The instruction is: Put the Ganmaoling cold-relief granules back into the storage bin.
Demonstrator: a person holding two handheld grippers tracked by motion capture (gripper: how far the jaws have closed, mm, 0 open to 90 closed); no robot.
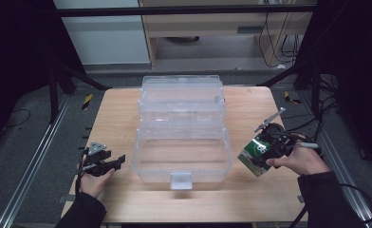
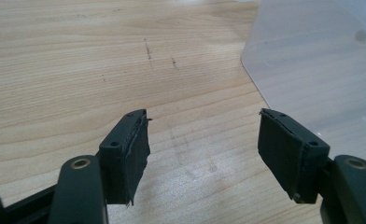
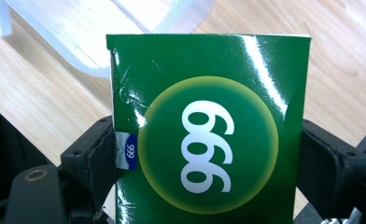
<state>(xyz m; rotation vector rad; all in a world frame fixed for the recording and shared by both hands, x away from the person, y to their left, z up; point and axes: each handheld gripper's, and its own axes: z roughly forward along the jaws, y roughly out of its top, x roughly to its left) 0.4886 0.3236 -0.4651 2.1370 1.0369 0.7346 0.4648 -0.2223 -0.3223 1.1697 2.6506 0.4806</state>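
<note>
A clear plastic box point(image 1: 181, 137) with its lid swung open stands in the middle of the wooden table point(image 1: 117, 109). My right gripper point(image 1: 265, 151) is shut on a green carton point(image 1: 254, 156) and holds it in the air to the right of the box's front corner. In the right gripper view the green carton point(image 3: 209, 130) bears a yellow-green disc with white numerals, and a black pad point(image 3: 102, 158) presses on each of its sides. My left gripper point(image 1: 115, 162) rests low by the box's left front corner. In the left gripper view the left gripper point(image 2: 202, 154) stands open with bare wood between its jaws.
A white latch tab point(image 1: 181, 180) sticks out from the box's front wall. The clear box wall point(image 2: 321, 70) shows at the upper right in the left gripper view. Metal rails point(image 1: 27, 171) run along the table's sides, and cables point(image 1: 317, 123) trail off its right edge.
</note>
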